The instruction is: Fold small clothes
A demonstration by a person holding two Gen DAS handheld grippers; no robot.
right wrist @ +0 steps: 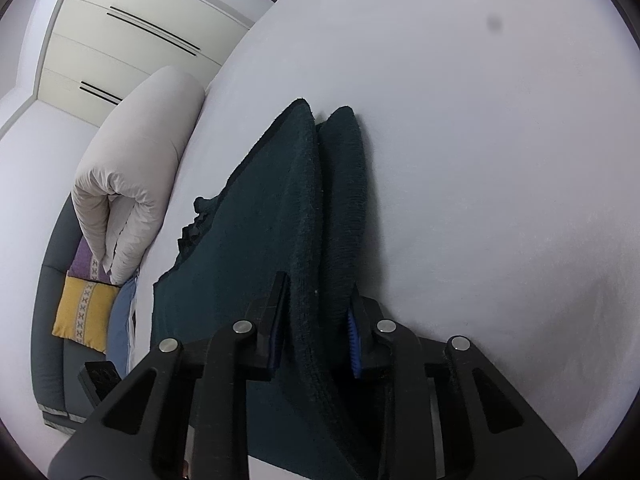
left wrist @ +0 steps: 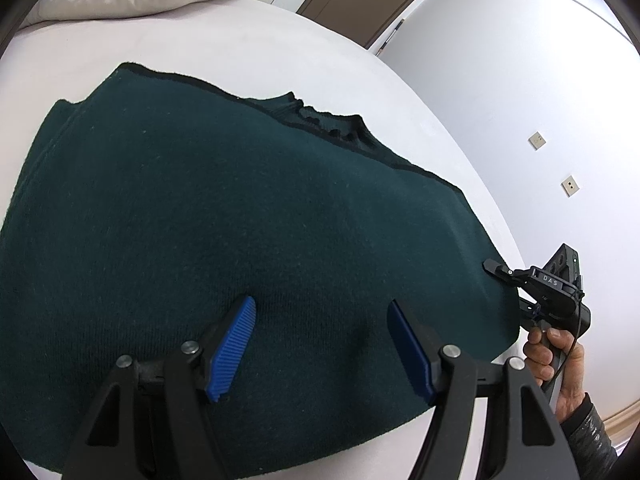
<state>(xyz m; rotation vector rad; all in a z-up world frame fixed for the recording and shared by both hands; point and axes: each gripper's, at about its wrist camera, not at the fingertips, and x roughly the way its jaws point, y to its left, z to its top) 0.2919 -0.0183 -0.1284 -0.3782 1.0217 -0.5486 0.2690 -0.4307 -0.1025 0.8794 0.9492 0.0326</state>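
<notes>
Left wrist view: a dark green sweater (left wrist: 224, 216) lies flat on the white bed (left wrist: 248, 40), filling the middle.
Left gripper (left wrist: 322, 344): wide open above the sweater, holding nothing.
Right gripper (right wrist: 316, 328): low in its own view, squeezed on the sweater's folded edge.
Pillow (right wrist: 132, 168): left side.

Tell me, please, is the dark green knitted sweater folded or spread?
Mostly spread: the dark green knitted sweater lies flat on the white bed, collar showing.
</notes>
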